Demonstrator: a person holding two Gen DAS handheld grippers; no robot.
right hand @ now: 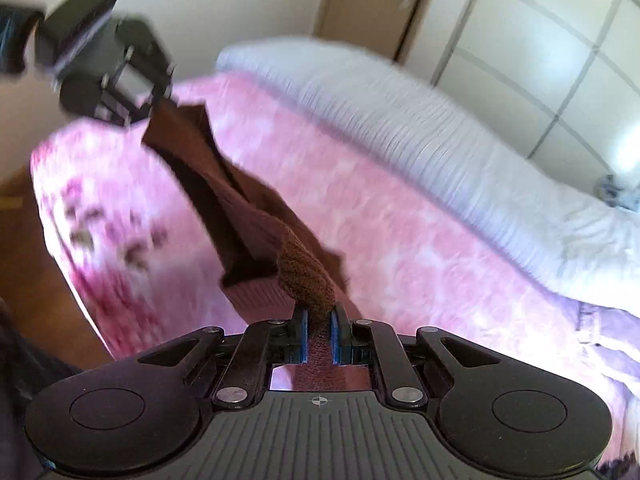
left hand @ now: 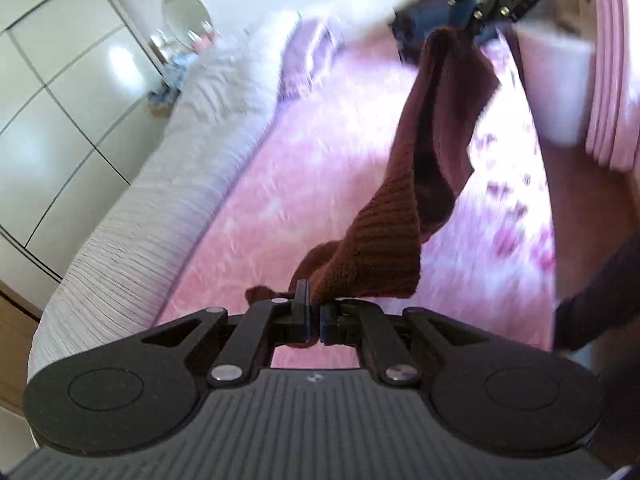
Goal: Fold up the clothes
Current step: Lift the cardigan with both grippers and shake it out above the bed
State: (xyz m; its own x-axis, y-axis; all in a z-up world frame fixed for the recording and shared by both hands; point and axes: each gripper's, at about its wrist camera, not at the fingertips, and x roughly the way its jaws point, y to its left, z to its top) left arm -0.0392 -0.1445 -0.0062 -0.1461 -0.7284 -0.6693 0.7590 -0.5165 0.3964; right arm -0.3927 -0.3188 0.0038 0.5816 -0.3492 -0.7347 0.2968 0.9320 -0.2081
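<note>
both sets of jaws are clenched on cloth. the left gripper (left hand: 315, 316) pinches one edge of a dark reddish-brown knit garment (left hand: 436, 152), its fingers pressed nearly flat together over the thin fabric. from there the knit runs up and across to the right gripper (right hand: 319, 334), whose blue-padded fingers squeeze a thicker roll of the same piece — so the garment hangs in the air between the two, stretched into a loose, twisted band above the pink bedspread (left hand: 320, 152), not resting on it as far as i can tell. holding it by two separate points looks meant to spread it and let the weight pull creases out, so edges can be matched or the piece laid flat. a white quilt (left hand: 192, 128) bunches along the far side of the bed, clear of the open pink area below. both views are blurred, so which part of the garment each gripper has — hem, shoulder or sleeve — i cannot tell.
</note>
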